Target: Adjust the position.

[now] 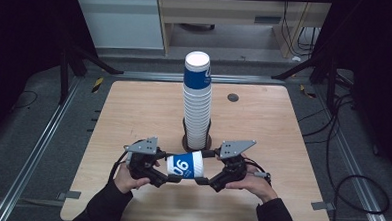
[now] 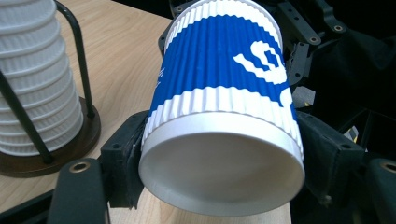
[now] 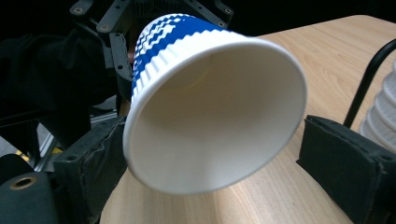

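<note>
Ribbed blue-and-white paper cup (image 1: 184,165) lying sideways, left gripper (image 1: 165,175) fingers pinching it, right gripper (image 1: 206,167) fingers spread.

Note the cup (image 2: 219,88): ribbed paper, matt, with a blue printed band, a smooth white rim and a smooth interior. The stacked cups (image 1: 196,105) at your 12 o'clock show the same ribbed white paper. The holder (image 2: 70,140) combines a dark wooden base with thin black metal rods. The bench (image 1: 134,113) is light wood-grain laminate with a satin finish. Each hand-held gripper (image 1: 151,163) carries matt black plastic jaws with rough pads.
</note>
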{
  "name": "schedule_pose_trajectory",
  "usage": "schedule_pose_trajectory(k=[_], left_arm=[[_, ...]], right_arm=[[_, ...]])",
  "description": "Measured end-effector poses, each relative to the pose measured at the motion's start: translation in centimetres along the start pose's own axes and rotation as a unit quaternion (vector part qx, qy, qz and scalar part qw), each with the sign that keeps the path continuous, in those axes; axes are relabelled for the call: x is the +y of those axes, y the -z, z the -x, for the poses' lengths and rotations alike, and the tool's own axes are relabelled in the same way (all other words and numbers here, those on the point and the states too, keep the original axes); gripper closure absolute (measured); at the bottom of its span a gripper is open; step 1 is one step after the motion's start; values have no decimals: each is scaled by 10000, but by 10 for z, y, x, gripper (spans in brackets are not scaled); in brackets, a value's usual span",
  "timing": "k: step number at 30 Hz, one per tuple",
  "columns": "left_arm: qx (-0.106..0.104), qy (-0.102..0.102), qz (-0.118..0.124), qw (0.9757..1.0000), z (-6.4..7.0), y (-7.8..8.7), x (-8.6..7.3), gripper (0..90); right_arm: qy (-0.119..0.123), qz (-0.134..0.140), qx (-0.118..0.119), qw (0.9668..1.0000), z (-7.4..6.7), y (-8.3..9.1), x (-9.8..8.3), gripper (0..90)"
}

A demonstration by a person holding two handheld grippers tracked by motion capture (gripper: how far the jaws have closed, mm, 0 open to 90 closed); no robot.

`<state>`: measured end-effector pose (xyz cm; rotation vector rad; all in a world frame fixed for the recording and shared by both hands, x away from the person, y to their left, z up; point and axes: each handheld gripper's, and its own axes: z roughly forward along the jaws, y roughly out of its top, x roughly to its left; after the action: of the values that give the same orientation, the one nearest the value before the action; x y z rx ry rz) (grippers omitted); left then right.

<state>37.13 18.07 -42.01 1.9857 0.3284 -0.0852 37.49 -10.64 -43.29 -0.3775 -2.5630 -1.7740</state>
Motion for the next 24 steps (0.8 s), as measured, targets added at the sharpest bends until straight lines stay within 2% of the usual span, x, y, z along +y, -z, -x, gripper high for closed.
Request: schedule_pose_trajectory(k=[8, 18, 24], left_arm=[[-148, -104, -48, 9998, 4, -5, 0, 257], [-187, -66, -49, 9998, 3, -5, -1, 259], [-111, -16, -76, 9999, 2, -5, -1, 246]], right_arm=[[-55, 22, 233, 9997, -2, -5, -1, 122], [-70, 19, 293, 9995, -2, -5, -1, 146], [-33, -17, 231, 9997, -2, -3, -1, 151]])
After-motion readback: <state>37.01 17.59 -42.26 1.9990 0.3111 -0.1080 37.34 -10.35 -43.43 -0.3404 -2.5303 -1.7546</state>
